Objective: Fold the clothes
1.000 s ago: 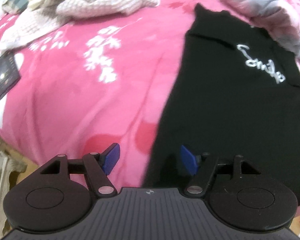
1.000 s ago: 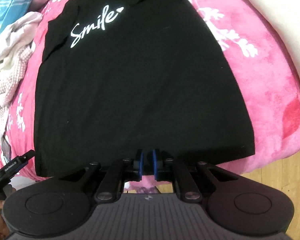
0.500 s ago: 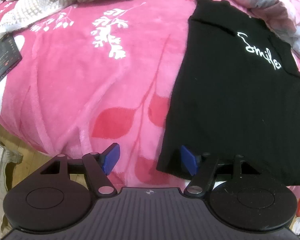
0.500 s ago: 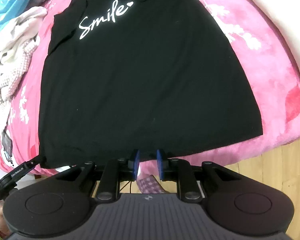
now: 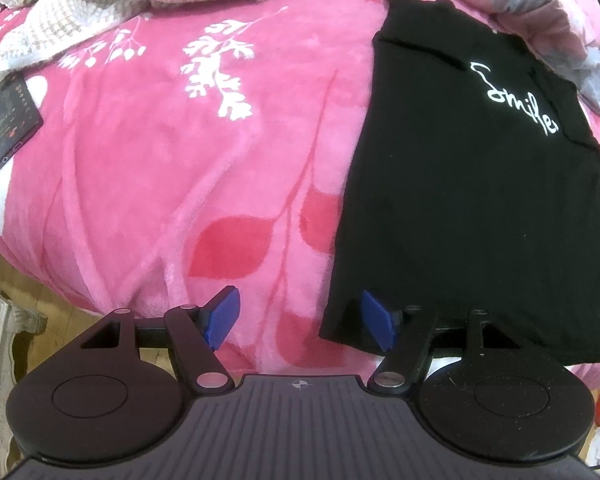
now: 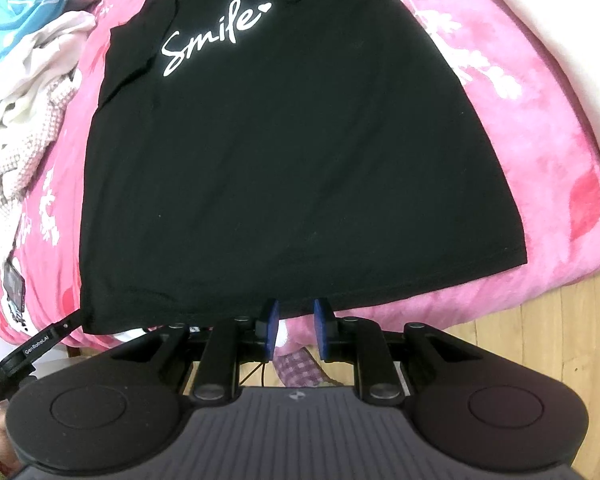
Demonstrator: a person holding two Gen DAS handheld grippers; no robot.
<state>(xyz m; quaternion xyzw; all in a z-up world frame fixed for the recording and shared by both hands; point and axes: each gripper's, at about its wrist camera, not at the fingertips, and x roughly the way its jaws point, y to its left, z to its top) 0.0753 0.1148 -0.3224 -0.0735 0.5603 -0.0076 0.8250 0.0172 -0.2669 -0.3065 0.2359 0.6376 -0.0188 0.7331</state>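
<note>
The black T-shirt (image 6: 292,152) is lying flat on the pink bed blanket (image 5: 180,168), hem at the bed edge. Right gripper (image 6: 295,326) jaws are standing slightly apart, empty, just below the hem. Left gripper (image 5: 300,324) jaws are gaping wide, empty, at the shirt's corner.

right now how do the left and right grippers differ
The left gripper has its jaws spread wide; the right gripper has its jaws only a narrow gap apart. The left one sits at the black t-shirt's bottom corner, mostly over the pink blanket; the right one sits at the middle of the shirt's hem. Both have blue pads, point down at the bed edge and hold nothing.
</note>
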